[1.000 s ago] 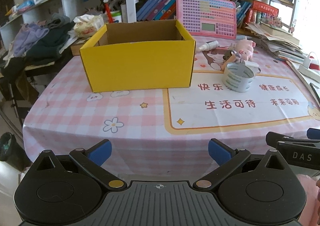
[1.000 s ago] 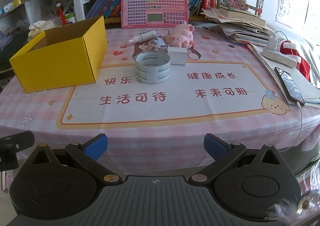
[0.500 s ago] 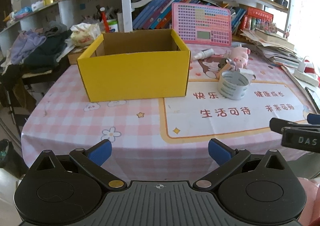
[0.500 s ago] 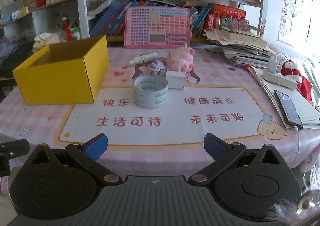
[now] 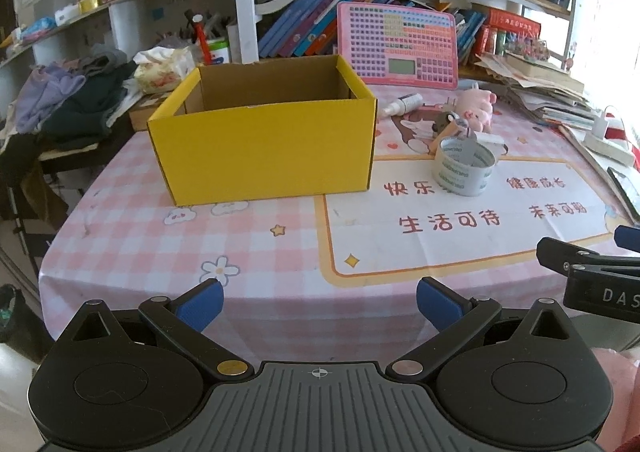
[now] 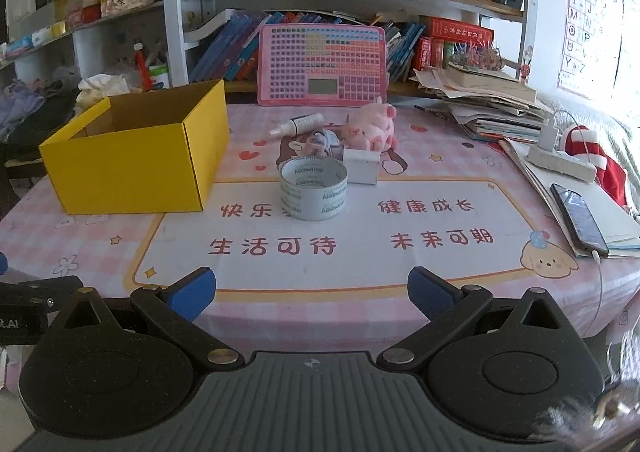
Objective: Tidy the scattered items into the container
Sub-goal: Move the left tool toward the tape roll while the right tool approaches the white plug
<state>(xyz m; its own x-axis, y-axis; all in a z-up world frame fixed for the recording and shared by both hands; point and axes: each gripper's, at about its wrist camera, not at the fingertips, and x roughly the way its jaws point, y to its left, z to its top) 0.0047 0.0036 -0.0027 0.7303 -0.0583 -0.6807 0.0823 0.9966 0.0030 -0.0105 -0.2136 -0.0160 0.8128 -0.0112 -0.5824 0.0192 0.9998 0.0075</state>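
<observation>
Although both cameras sit low behind their own housings, the bench [image 6: 400, 264] under its pink checked cloth is largely in view. Left gripper [image 5: 318, 302]: blue-padded fingers spread wide, nothing between them, held at the near edge of the bench. Right gripper [image 6: 312, 290]: likewise released and empty, at the same near edge; its outer finger enters the left view at the right margin, cut off by the frame.

The yellow cardboard box [image 6: 132, 160] stands open-topped on the left part of the bench. Its floor is hidden by the front wall in both views, so its contents cannot be determined.

The scattered items lie in a cluster to the right of the box. A roll of tape [image 6: 313, 190] stands on its flat side nearest the grippers. Just behind it is a small white box [image 6: 361, 165], with a pink plush pig [image 6: 371, 128] behind that. A white spray bottle [image 6: 298, 123] lies on its side toward the back. Between bottle and tape rests a small grey-and-white object [image 6: 322, 142], partly hidden by the roll and too small to identify.

A phone [image 6: 580, 218] lies at the right edge on papers, its cable trailing over the bench edge. A pink keyboard toy [image 6: 322, 64] leans against the shelf behind.
</observation>
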